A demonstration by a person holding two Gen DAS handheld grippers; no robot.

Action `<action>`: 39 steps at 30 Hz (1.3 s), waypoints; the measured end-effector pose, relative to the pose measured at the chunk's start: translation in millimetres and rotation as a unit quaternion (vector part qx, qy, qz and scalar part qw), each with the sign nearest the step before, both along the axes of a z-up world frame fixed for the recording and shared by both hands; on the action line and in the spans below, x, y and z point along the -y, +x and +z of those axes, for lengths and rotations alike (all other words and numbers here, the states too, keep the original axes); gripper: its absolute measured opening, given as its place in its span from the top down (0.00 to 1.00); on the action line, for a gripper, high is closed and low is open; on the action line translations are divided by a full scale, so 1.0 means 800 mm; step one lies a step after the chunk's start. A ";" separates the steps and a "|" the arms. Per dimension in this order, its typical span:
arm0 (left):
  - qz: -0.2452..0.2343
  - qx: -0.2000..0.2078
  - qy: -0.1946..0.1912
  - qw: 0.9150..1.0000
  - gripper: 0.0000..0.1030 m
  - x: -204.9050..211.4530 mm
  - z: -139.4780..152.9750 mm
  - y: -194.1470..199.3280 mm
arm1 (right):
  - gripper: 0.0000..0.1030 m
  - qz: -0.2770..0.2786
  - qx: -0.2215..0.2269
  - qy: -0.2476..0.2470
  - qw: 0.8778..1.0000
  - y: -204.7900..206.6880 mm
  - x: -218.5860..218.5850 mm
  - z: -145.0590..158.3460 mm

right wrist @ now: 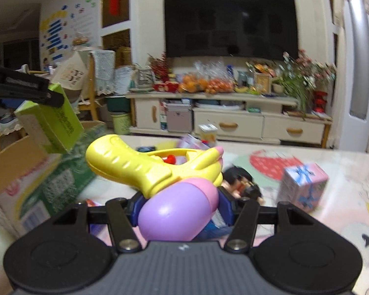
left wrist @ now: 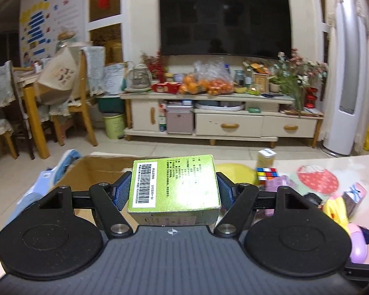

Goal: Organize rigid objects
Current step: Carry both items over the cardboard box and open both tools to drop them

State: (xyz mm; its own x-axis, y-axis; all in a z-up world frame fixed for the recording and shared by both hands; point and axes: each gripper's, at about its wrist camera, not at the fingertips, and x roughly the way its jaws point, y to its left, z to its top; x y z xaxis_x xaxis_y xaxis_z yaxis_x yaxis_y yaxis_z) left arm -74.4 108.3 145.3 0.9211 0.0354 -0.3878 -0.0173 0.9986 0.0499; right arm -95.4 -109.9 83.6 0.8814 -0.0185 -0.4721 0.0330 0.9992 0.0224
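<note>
My left gripper (left wrist: 174,188) is shut on a green box (left wrist: 174,184) with a barcode and holds it above an open cardboard box (left wrist: 96,172). In the right wrist view the green box (right wrist: 54,120) hangs in the left gripper over the cardboard box (right wrist: 14,162) at the left. My right gripper (right wrist: 179,207) is shut on the purple-pink handle of a yellow toy water gun (right wrist: 140,164), lifted above the table. The toy gun also shows at the right edge of the left wrist view (left wrist: 339,209).
On the patterned table (right wrist: 344,172) lie a pink gift box (right wrist: 303,184), a dark-haired doll figure (right wrist: 241,182), a Rubik's cube (left wrist: 267,173), a small carton (left wrist: 265,158) and a yellow round object (left wrist: 236,172). A TV cabinet (left wrist: 221,120) stands beyond.
</note>
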 end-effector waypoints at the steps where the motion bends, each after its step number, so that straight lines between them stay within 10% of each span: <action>1: 0.008 -0.001 -0.001 1.000 0.16 -0.005 0.000 0.002 | 0.43 0.007 0.003 -0.002 1.000 0.000 -0.008 0.004; 20: 0.146 -0.059 -0.021 0.987 0.15 -0.064 -0.010 0.025 | 0.44 0.192 0.021 -0.059 0.979 0.040 -0.182 0.048; 39: 0.179 -0.075 -0.014 0.981 0.03 -0.070 -0.011 0.030 | 0.35 0.243 -0.015 -0.109 0.964 0.054 -0.236 0.019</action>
State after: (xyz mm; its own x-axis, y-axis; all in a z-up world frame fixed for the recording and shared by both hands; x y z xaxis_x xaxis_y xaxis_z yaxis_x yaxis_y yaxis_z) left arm -50.1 163.9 136.3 0.7837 0.3337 -0.5239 -0.3619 0.9308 0.0514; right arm -52.4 79.1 99.0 0.7967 0.2908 -0.5298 -0.4423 0.8779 -0.1833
